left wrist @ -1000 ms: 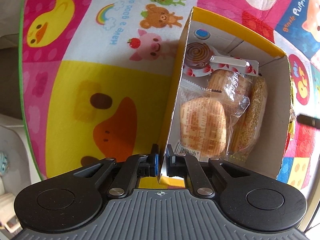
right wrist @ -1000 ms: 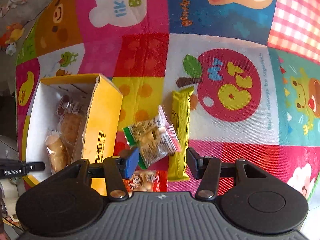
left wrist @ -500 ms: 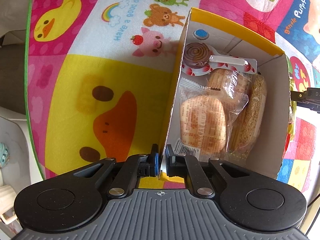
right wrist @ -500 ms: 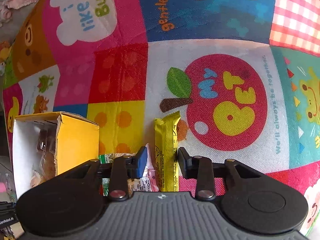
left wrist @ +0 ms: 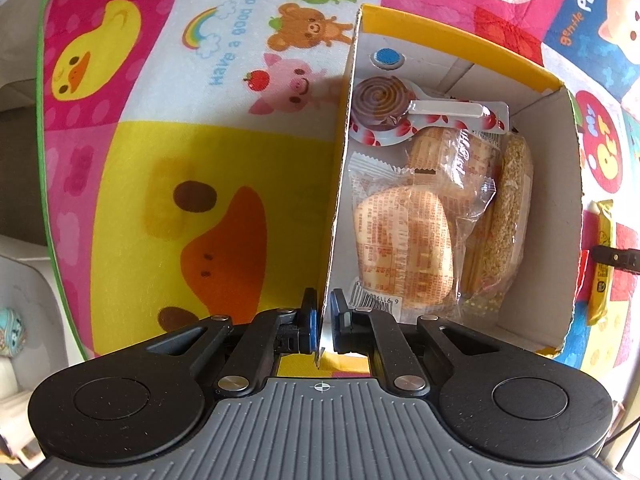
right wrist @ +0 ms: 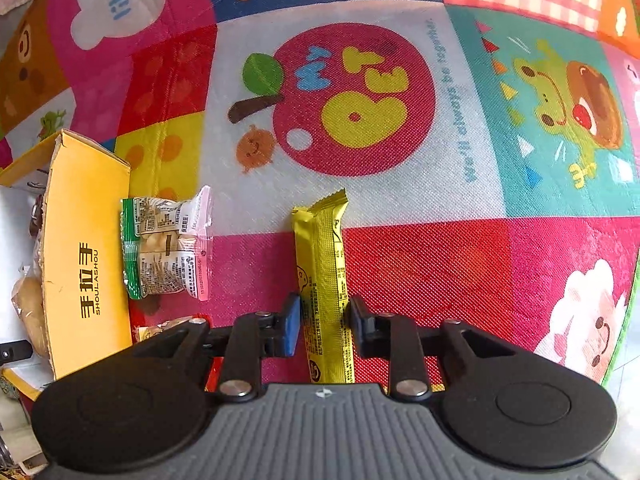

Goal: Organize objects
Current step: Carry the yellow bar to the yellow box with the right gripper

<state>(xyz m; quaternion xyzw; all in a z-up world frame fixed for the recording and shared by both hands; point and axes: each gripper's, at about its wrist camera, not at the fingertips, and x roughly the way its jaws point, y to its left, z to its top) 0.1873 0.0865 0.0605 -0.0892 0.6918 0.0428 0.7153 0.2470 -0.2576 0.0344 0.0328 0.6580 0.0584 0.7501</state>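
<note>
An open yellow cardboard box (left wrist: 460, 40) stands on the play mat. It holds a swirl lollipop (left wrist: 380, 100), a wrapped bread (left wrist: 404, 252), biscuits (left wrist: 456, 156) and a sesame bar (left wrist: 508, 216). My left gripper (left wrist: 322, 320) points down and is shut on the box's left wall (left wrist: 340, 160). To the right of the box (right wrist: 86, 264) lies a yellow snack bar (right wrist: 322, 264). My right gripper (right wrist: 324, 320) straddles its near half, the jaws closing with both pads against the wrapper. The bar (left wrist: 604, 248) also shows at the left wrist view's right edge.
A green-and-white snack packet (right wrist: 168, 248) lies between the box and the yellow bar. Another packet (right wrist: 160, 330) peeks out under my right gripper's left arm. The colourful mat (right wrist: 400, 200) spreads beyond; its green edge (left wrist: 44, 140) borders bare floor on the left.
My right gripper moved from over the green-and-white packet across to the yellow bar, dropped lower, and its jaws came together on the bar. The left gripper kept its hold.
</note>
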